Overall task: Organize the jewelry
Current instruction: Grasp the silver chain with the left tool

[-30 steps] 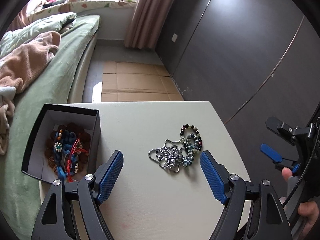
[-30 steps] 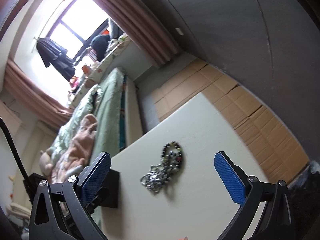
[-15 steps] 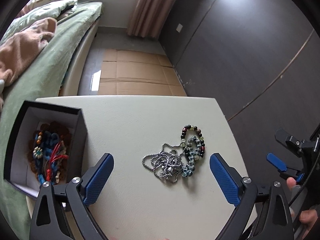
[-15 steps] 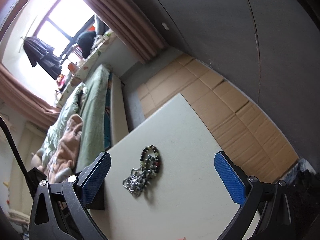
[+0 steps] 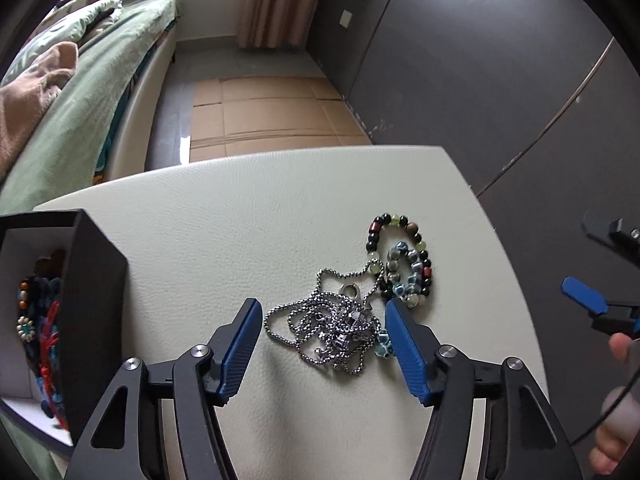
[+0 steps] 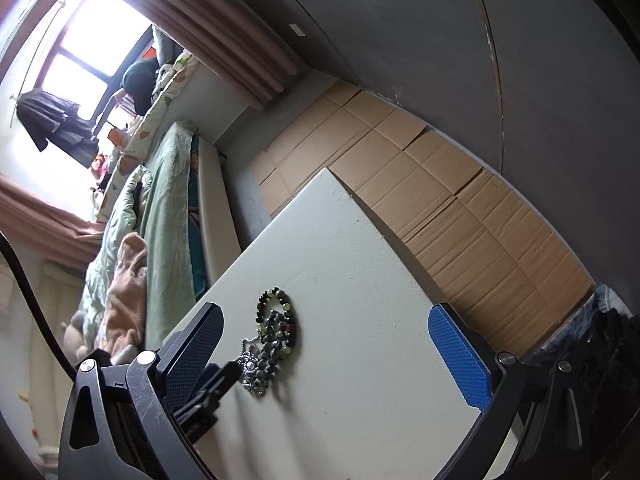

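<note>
A tangled silver chain necklace (image 5: 332, 330) lies on the cream table (image 5: 248, 220), with beaded bracelets (image 5: 400, 264) touching its right side. My left gripper (image 5: 324, 344) is open, low over the table, its blue pads on either side of the chain. A black box (image 5: 94, 304) at the left holds several colourful jewelry pieces (image 5: 38, 320). My right gripper (image 6: 326, 344) is open and empty, off the table's right side; it also shows in the left wrist view (image 5: 582, 296). The jewelry pile (image 6: 272, 344) lies between its fingers in the right wrist view.
A green bed (image 5: 92, 92) runs along the left of the table. Cardboard sheets (image 5: 264, 112) cover the floor beyond the table's far edge. A dark wall (image 5: 480, 60) stands to the right.
My left gripper has moved forward and down to the chain and its jaws have narrowed around it. The right gripper has shifted closer to the table.
</note>
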Demonstrator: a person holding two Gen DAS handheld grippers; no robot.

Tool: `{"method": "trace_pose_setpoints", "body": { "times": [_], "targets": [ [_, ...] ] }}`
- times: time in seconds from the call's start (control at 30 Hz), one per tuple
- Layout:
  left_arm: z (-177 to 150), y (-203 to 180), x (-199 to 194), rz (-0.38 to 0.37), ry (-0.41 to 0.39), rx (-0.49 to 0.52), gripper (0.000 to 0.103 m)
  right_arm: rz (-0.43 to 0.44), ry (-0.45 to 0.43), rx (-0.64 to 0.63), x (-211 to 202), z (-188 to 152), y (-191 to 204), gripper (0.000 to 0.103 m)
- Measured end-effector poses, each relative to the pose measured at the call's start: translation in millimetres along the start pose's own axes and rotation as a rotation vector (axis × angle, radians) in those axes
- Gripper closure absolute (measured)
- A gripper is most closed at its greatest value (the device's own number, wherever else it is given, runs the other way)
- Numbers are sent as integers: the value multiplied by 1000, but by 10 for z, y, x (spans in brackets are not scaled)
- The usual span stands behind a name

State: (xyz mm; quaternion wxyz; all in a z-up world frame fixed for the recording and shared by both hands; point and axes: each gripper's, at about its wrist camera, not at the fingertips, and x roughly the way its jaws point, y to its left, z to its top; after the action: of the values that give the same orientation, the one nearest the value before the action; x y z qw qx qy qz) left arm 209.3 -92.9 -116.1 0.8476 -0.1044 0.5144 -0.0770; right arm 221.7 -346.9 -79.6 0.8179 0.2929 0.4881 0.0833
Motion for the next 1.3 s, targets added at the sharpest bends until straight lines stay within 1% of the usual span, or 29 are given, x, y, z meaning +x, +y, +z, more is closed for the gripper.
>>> {"method": "trace_pose_setpoints", "body": {
  "times": [0.03, 0.2, 0.23, 0.3, 0.33, 0.37, 0.43, 0.53, 0.63, 0.87, 1.03, 1.1, 1.13, 1.17, 1.23, 1.3],
  "targets": [
    [-8, -9, 25, 0, 11, 6, 38, 0, 4, 0, 15, 7, 1, 0],
    [-102, -142, 62, 88, 2, 122, 39, 2, 18, 3, 62, 18, -2, 0],
    [-124, -145, 77, 100, 13, 135, 40, 2, 20, 2, 71, 20, 2, 0],
    [-166, -179, 67, 122, -2, 179, 45, 1, 25, 0, 85, 12, 8, 0],
    [-173, -178, 65, 118, -2, 183, 53, 0, 29, -3, 94, 8, 13, 0],
    [-176, -171, 51, 107, -1, 184, 68, -1, 33, -5, 101, 3, 19, 0],
    [-176, -143, 29, 87, 11, 178, 81, -4, 39, -11, 116, -14, 38, 0],
    [-197, -117, 19, 73, 14, 177, 84, -12, 45, -25, 134, -27, 63, 0],
    [-178, -76, -25, 50, 9, 148, 86, -15, 52, -37, 151, -44, 79, 0],
    [-100, 13, -353, 2, -75, 89, 87, -9, 66, -73, 170, -109, 156, 0],
    [-36, 13, -574, -33, -136, 63, 87, 23, 94, -105, 238, -179, 250, 0],
    [-10, 16, -664, -44, -161, 55, 87, 28, 100, -123, 265, -211, 306, 2],
    [-2, 16, -703, -51, -171, 49, 87, 30, 103, -135, 281, -230, 339, 6],
    [5, 29, -756, -60, -182, 42, 87, 33, 109, -147, 300, -251, 377, 13],
    [21, 48, -846, -74, -202, 30, 87, 36, 127, -168, 360, -300, 449, 22],
    [33, 70, -917, -81, -217, 24, 87, 34, 143, -187, 430, -351, 511, 25]
  ]
}}
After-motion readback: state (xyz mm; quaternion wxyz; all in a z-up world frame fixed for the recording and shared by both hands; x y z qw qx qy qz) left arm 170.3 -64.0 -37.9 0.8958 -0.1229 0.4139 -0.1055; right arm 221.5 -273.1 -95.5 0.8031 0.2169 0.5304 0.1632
